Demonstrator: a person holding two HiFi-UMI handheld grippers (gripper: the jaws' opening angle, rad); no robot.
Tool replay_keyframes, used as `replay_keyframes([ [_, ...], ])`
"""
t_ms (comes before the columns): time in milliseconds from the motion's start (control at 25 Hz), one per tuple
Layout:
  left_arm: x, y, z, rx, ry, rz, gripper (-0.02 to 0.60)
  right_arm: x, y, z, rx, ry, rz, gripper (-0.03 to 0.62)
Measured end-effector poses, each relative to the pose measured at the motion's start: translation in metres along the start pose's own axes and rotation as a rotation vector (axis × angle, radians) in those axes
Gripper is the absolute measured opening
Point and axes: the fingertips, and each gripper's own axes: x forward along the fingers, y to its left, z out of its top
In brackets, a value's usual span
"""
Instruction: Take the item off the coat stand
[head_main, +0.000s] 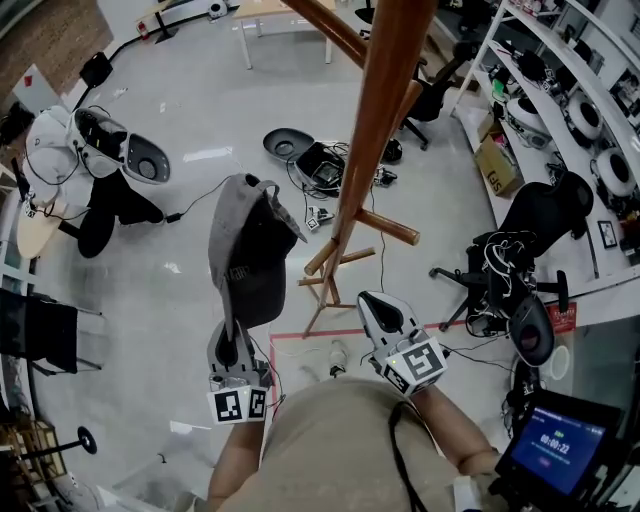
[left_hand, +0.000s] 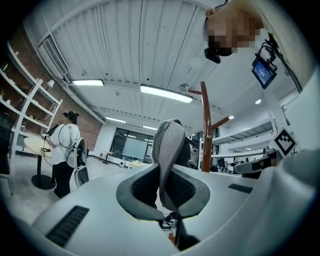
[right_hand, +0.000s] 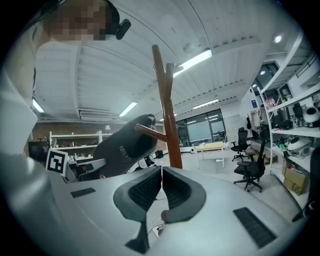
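A dark grey cap hangs in the air left of the wooden coat stand. My left gripper is shut on the cap's brim, which stands up between the pads. In the right gripper view the cap sits right behind a short peg of the stand; whether they touch I cannot tell. My right gripper is held low beside the stand's base. Its jaws are shut with nothing between them.
Cables and dark devices lie on the floor around the stand's feet. Office chairs and a shelf with helmets line the right. A person stands by a round table at the left.
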Motion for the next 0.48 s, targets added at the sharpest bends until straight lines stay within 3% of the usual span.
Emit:
replay_keyframes([
  [480,-0.008,-0.004,-0.020,0.002,0.049,-0.030,0.032,0.000,0.012,-0.016,-0.010,0.018,-0.026,0.018],
])
